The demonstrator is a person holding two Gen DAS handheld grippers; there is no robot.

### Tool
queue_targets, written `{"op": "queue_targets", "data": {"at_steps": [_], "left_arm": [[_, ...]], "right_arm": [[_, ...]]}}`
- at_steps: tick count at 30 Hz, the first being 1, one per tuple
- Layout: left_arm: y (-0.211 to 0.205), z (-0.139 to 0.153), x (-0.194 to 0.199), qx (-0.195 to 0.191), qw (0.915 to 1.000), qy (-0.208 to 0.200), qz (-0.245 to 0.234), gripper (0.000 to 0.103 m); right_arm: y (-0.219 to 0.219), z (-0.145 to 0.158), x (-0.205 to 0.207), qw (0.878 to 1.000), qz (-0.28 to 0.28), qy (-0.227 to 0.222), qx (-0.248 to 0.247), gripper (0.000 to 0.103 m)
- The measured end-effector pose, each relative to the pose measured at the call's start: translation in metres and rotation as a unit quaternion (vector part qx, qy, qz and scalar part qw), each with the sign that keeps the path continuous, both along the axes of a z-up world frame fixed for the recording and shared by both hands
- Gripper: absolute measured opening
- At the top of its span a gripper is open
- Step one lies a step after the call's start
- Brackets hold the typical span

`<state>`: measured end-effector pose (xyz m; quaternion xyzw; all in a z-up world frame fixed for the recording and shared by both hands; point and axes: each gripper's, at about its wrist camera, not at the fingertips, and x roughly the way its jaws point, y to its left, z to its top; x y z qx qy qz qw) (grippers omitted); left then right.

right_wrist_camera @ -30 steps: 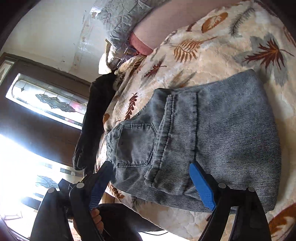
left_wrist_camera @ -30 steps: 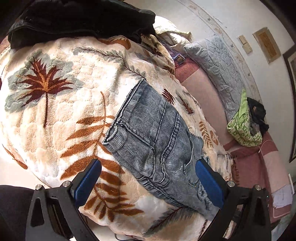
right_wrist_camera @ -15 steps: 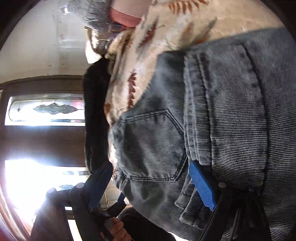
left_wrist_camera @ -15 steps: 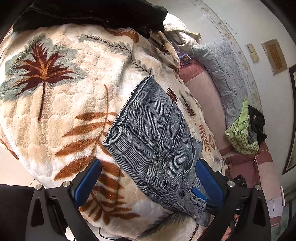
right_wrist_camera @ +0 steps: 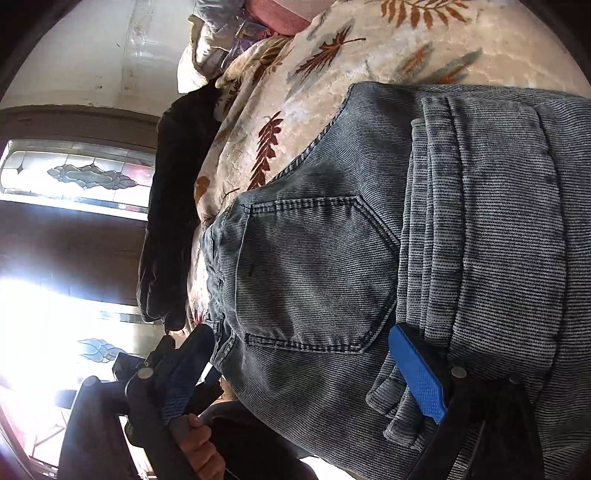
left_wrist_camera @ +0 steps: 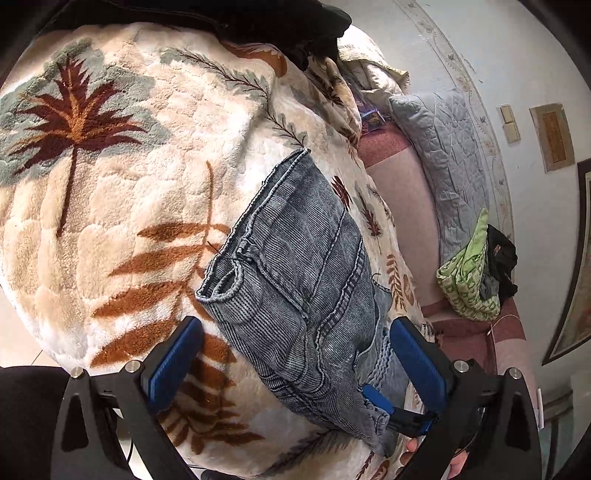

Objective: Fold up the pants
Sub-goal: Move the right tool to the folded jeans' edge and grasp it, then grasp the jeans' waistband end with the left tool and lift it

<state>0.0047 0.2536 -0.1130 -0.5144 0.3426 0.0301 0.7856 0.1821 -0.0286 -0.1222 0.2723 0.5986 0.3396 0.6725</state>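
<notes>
One folded pair of pants lies on the leafy blanket, running upper middle to lower right, with the left gripper and right gripper both spread wide.

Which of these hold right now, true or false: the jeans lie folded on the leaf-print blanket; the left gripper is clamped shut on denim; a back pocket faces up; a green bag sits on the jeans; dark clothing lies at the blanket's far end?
1. The jeans lie folded on the leaf-print blanket. True.
2. The left gripper is clamped shut on denim. False: its jaws stand wide open.
3. A back pocket faces up. True.
4. A green bag sits on the jeans. False: it sits apart, beside the grey pillow.
5. Dark clothing lies at the blanket's far end. True.
</notes>
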Motion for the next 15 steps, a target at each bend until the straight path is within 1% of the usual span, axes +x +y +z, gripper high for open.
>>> {"op": "queue_targets", "data": {"at_steps": [2, 5, 9, 10, 11, 12, 13, 14, 15], "left_arm": [[0.003, -0.003, 0.0, -0.016, 0.9998, 0.002, 0.008, 0.101], [0.005, -0.003, 0.003, -0.026, 0.9996, -0.004, 0.011, 0.101], [0.009, -0.004, 0.009, -0.044, 0.9988, -0.013, 0.015, 0.101], [0.01, -0.005, 0.01, -0.048, 0.9986, -0.013, 0.017, 0.098], [0.01, -0.004, 0.011, -0.046, 0.9987, -0.013, 0.019, 0.095], [0.01, -0.005, 0.012, -0.041, 0.9989, -0.011, 0.017, 0.084], [0.009, -0.006, 0.014, -0.039, 0.9991, -0.006, 0.015, 0.072], [0.008, -0.009, 0.015, -0.038, 0.9992, 0.0, 0.012, 0.065], [0.008, -0.011, 0.016, -0.036, 0.9993, 0.005, 0.008, 0.051]], "right_arm": [[0.003, -0.001, 0.001, 1.0, 0.0, 0.001, 0.002, 0.097], [0.002, -0.003, 0.0, 1.0, -0.002, 0.005, 0.008, 0.097], [-0.002, -0.001, -0.004, 1.0, 0.002, -0.004, 0.01, 0.097], [-0.005, -0.001, -0.005, 1.0, 0.003, -0.005, 0.011, 0.097], [-0.007, -0.001, -0.006, 1.0, 0.003, -0.006, 0.012, 0.097], [-0.008, -0.001, -0.007, 1.0, 0.003, -0.007, 0.013, 0.097], [-0.008, -0.001, -0.007, 1.0, 0.004, -0.007, 0.014, 0.097], [-0.009, -0.001, -0.007, 1.0, 0.004, -0.006, 0.013, 0.097], [-0.01, -0.001, -0.006, 1.0, 0.004, -0.004, 0.013, 0.097]]}}
